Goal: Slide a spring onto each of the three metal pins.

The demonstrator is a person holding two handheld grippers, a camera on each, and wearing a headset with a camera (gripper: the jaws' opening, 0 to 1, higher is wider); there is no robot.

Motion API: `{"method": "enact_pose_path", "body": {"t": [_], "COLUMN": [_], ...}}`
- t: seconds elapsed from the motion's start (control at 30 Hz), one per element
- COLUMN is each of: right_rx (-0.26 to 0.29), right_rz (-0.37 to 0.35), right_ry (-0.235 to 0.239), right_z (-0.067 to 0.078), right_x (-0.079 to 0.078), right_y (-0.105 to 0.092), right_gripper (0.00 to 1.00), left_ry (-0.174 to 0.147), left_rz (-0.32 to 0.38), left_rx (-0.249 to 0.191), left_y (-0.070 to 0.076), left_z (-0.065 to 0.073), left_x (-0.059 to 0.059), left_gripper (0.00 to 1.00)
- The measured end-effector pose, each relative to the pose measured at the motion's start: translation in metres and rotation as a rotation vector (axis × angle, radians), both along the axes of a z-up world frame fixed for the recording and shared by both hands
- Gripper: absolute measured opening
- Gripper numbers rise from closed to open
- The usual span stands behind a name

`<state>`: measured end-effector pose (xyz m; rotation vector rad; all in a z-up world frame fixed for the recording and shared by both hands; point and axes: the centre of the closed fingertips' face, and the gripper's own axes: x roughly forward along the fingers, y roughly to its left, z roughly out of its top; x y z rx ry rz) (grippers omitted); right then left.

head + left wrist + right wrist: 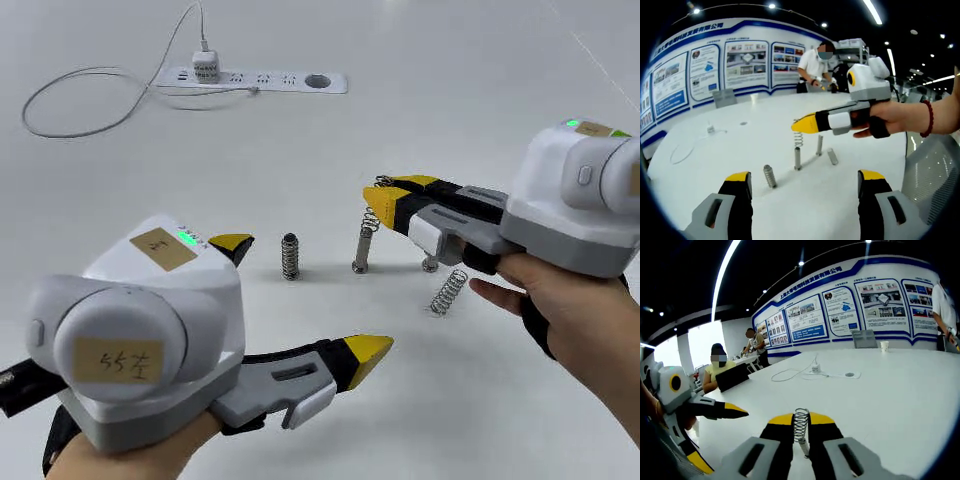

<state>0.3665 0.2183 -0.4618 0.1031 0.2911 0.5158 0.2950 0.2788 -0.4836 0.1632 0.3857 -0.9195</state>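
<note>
My right gripper is shut on a spring. It holds the spring upright, with the lower end over the top of the middle metal pin. The left pin wears a spring. The right gripper's body partly hides the third pin. A loose spring lies on the white table beside that pin. My left gripper stands open and empty, near the front left, short of the pins.
A white power strip with a plugged-in charger and a looped cable lies at the far left of the table. People stand or sit in the background beyond the table, one at its far edge.
</note>
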Motion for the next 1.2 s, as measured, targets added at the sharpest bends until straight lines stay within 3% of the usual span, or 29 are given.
{"method": "enact_pose_path", "body": {"t": [0.3,0.57,0.93,1.2], "right_rx": [-0.054,-0.152,-0.201,-0.196], "right_rz": [0.012,0.03,0.042,0.027], "right_ry": [-0.017,-0.06,-0.04,-0.041], "right_z": [-0.006,-0.006,-0.022,-0.021], "right_x": [0.001,0.001,0.001,0.003], "right_y": [0.002,0.004,0.008,0.008], "right_gripper": [0.11,0.11,0.11,0.11], "left_ry": [0.004,-0.004,-0.003,-0.013], "left_rz": [0.025,0.013,0.008,0.005], "left_rx": [0.0,-0.001,0.001,0.003], "left_y": [0.002,0.0,0.0,0.0], "left_z": [-0.002,-0.001,-0.001,0.001], "left_x": [0.002,0.001,0.0,0.0], "left_gripper": [0.97,0.97,0.95,0.93]}}
